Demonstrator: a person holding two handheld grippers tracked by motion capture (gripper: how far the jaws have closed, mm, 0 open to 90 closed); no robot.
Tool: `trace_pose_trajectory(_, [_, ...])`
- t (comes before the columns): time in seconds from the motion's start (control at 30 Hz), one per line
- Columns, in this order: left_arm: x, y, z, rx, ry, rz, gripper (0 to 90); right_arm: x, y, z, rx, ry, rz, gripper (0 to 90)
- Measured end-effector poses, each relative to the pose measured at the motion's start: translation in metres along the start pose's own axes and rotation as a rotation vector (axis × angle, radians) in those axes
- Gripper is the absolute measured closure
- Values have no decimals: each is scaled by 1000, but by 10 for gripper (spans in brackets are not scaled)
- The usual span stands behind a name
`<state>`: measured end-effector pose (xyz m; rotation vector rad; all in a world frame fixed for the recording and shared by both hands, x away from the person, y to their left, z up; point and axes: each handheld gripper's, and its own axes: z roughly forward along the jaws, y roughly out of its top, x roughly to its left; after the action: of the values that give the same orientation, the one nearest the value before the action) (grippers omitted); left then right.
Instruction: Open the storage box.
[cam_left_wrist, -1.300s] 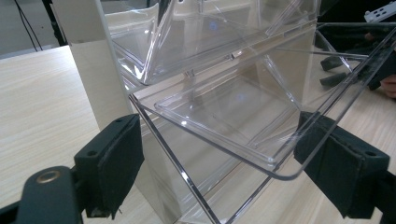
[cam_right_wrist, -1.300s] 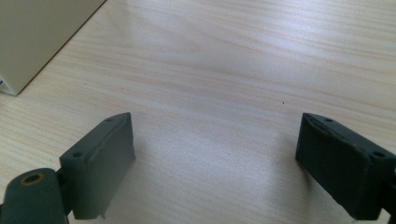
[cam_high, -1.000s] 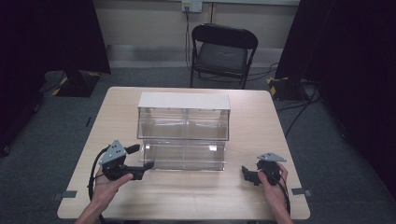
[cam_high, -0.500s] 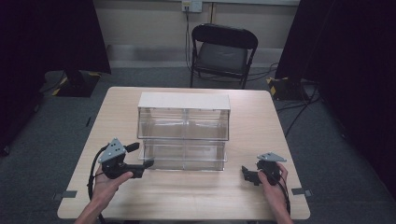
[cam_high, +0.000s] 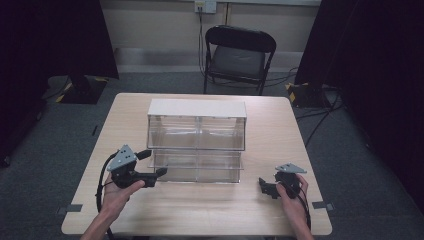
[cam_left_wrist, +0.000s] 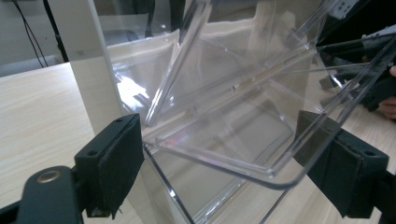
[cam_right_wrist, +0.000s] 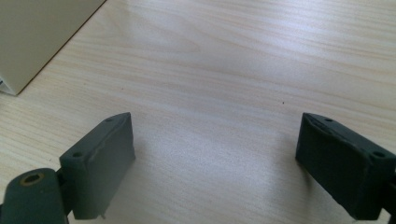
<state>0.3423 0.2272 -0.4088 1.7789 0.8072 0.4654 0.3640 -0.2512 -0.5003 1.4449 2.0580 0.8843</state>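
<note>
A clear tilt-bin cabinet with a white top (cam_high: 197, 107) stands mid-table, two bins above and two below. My left gripper (cam_high: 154, 163) is open at the lower left bin (cam_high: 175, 167). In the left gripper view its jaws (cam_left_wrist: 219, 163) stand wide on either side of that clear bin (cam_left_wrist: 224, 116), which is tipped outward beside the white side wall (cam_left_wrist: 88, 70). My right gripper (cam_high: 265, 187) rests near the table's front right, open, apart from the cabinet. The right gripper view has its jaws (cam_right_wrist: 215, 158) spread over bare wood, with the cabinet's white corner (cam_right_wrist: 37, 32) at upper left.
The wooden table (cam_high: 280, 125) has bare room to the right, to the left and in front of the cabinet. A black folding chair (cam_high: 237, 55) stands beyond the far edge. The right hand and its gripper (cam_left_wrist: 373, 79) appear through the clear plastic.
</note>
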Motion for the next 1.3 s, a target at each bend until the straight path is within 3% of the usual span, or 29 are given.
trace_pose_trajectory(0.1, [0, 2, 1, 5, -4, 16, 156, 0, 0, 0, 0, 0, 0, 109])
trace_pose_trajectory(0.5, [-2, 3, 4, -9, -3, 1, 144, 0, 0, 0, 0, 0, 0, 109])
trace_pose_trajectory(1.3, [-2, 7, 3, -2, 1, 12, 154, 0, 0, 0, 0, -1, 1, 109])
